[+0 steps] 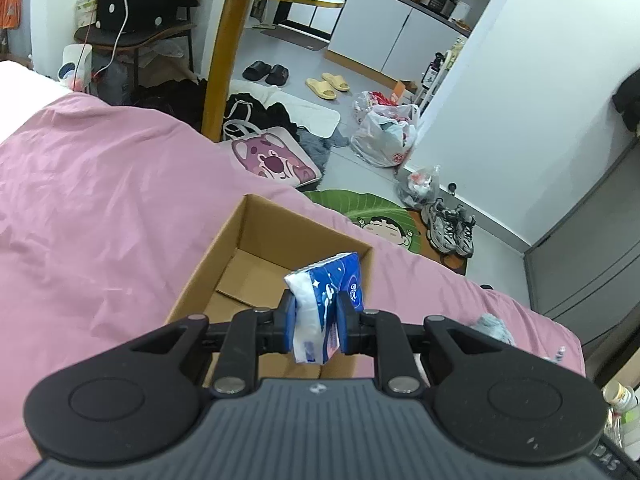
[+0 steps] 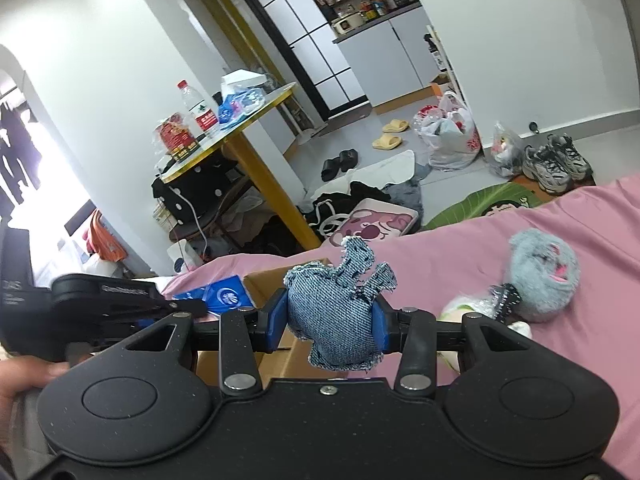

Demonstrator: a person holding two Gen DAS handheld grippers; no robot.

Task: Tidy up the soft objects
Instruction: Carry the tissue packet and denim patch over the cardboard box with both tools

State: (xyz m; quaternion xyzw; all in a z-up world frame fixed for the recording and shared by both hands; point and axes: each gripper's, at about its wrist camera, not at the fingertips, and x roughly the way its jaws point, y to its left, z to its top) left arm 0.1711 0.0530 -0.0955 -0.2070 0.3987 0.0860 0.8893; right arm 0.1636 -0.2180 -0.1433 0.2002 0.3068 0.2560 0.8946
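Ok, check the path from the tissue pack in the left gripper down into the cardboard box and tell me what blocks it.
Nothing visible does. The left gripper holds the tissue pack right over the cardboard box, whose top is open and whose visible floor is bare.

Box mouth: the cardboard box [image 1: 280, 248] lies open-topped directly ahead of and below the left gripper [image 1: 316, 312]; its floor shows bare but for a loose inner flap.
Box walls: the rim stands up on all sides, the right wall just beyond the tissue pack [image 1: 326, 300] pinched in the gripper.
Left of left gripper: wide bare stretch of pink bedsheet [image 1: 100, 200].
Right of left gripper: sheet, with a grey fluffy thing near the bed's edge.
Ahead of right gripper [image 2: 332, 312]: box corner just under the clamped denim toy [image 2: 336, 312].
Its left: the other gripper, close.
Its right: fluffy grey toy [image 2: 544, 276] and small wrapped items beside it on the sheet.
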